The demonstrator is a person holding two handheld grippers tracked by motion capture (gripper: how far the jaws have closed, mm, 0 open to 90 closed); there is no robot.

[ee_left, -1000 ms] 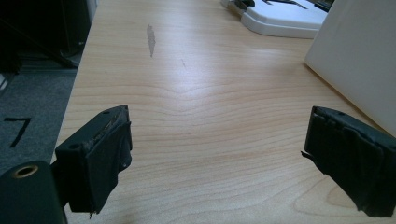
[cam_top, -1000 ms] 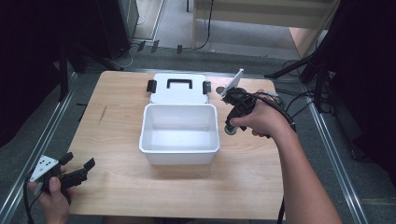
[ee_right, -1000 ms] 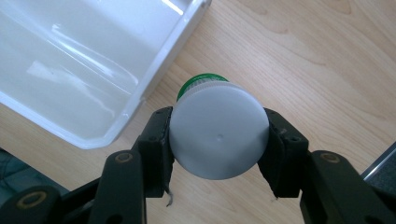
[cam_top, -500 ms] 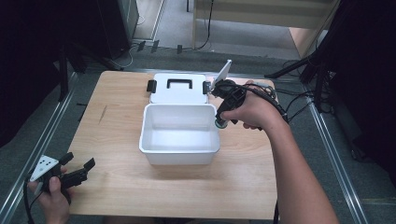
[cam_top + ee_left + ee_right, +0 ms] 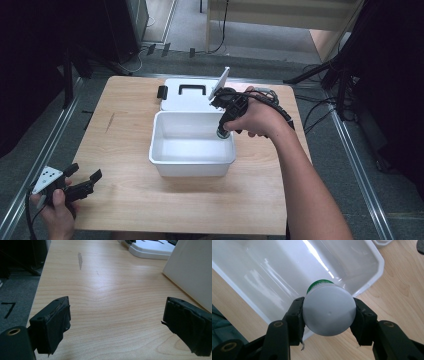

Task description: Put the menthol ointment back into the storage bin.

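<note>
L tool: black jaws, frayed pads, brass screw, grey dotted plate | R tool: black, brass screws, blk cable

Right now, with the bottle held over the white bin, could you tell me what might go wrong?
The right claw grips the white bottle only by its round sides, so it could slip or roll out early. It hangs close to the rim of the white bin, so a release might strike the rim and bounce onto the table.
</note>
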